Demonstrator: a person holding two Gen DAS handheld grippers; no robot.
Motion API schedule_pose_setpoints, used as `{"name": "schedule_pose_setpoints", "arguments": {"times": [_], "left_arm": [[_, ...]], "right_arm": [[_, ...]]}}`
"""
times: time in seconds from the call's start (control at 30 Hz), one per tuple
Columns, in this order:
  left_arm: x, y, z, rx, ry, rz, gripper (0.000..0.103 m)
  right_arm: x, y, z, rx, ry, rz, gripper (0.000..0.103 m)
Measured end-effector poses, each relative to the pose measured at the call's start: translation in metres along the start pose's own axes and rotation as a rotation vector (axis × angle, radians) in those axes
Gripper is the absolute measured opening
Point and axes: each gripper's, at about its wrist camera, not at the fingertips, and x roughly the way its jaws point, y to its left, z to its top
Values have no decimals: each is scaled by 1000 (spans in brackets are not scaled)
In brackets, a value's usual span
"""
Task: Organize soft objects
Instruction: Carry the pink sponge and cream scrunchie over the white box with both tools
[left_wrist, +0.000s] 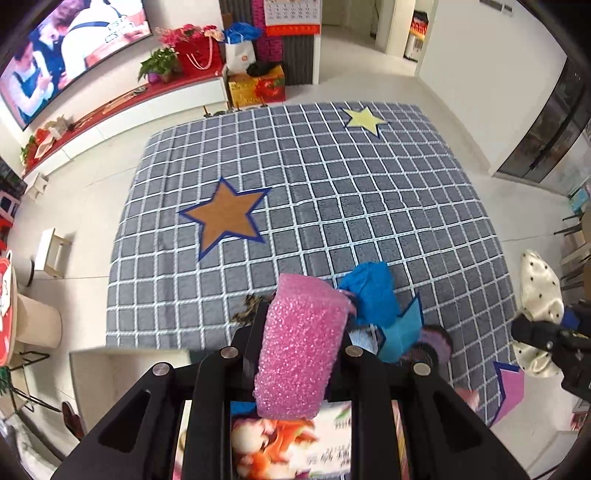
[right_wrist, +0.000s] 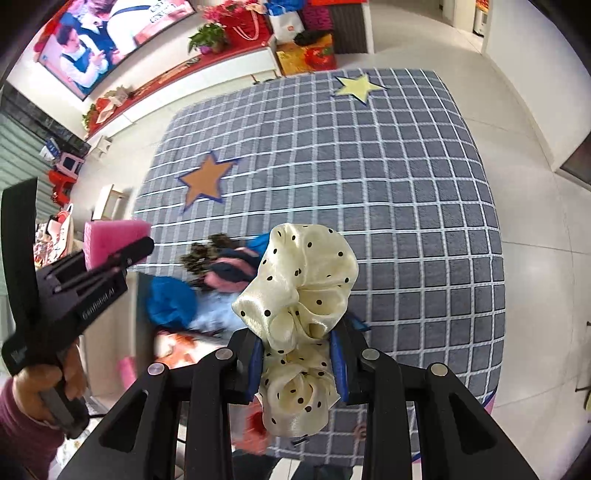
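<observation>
My left gripper is shut on a pink sponge and holds it in the air above the near edge of the grey checked mat. The sponge also shows in the right wrist view. My right gripper is shut on a cream polka-dot scrunchie, also lifted; it shows at the right edge of the left wrist view. Below lies a pile of soft things: a blue cloth, a leopard-print piece and a pink and navy item.
The mat carries a brown star, a pale yellow star and a pink star at its near right corner. A printed box sits under my left gripper. A TV and low red cabinet stand far left.
</observation>
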Motion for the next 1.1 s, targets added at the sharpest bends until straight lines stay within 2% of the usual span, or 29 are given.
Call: {"name": "schedule_pose_setpoints", "arguments": {"times": [0.23,0.43,0.77,1.1], "left_arm": [[-45,36,-43,-25,-56,18,24],[-68,70,-81,-67,-69,59,24],[-77,127,-135,-194,-51,119,24],[-77,163,-171,-291,-22,156,24]], "right_arm": [[-21,62,-19,-50,-20,40,32],[-11,121,-38,-113,9,79,32],[14,198,-57,-261,81,115,32],[25,240,-67,-364,117,114,32]]}}
